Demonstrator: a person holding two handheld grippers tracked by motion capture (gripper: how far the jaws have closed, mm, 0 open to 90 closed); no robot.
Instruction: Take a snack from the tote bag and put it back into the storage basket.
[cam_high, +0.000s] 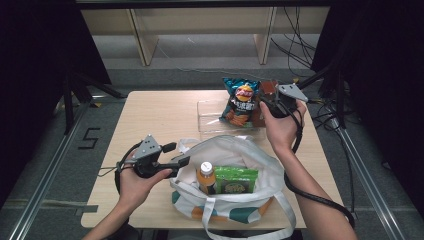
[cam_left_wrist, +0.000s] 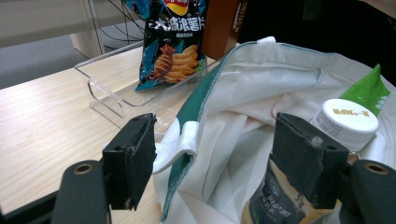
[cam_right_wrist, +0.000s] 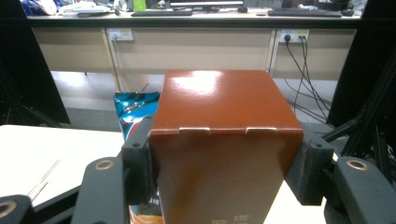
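Gripping the brown box (cam_right_wrist: 224, 144) from both sides, the right gripper (cam_high: 272, 100) has its pads pressed flat on the carton's walls at the far right of the table (cam_high: 150, 115), just beside the clear tray (cam_high: 210, 122). That tray holds a blue chip bag (cam_high: 238, 100), leaning against its back edge, and the box stands right beside the bag. Nearer the person, the white tote bag (cam_high: 235, 150) gapes open, with an orange-labelled bottle (cam_high: 205, 176) upright inside it and a green packet (cam_high: 235, 180) beside that. Over at the tote's left rim, the left gripper (cam_high: 175, 155) has its jaws spread wide. The left gripper view brings in what the high view misses: the bag's rim and a white strap tab (cam_left_wrist: 182, 140) lie between the jaws, apparently untouched, though the angle is poor. It also catches the bottle's white cap (cam_left_wrist: 350, 123), while the right gripper view shows the box's glossy lid.
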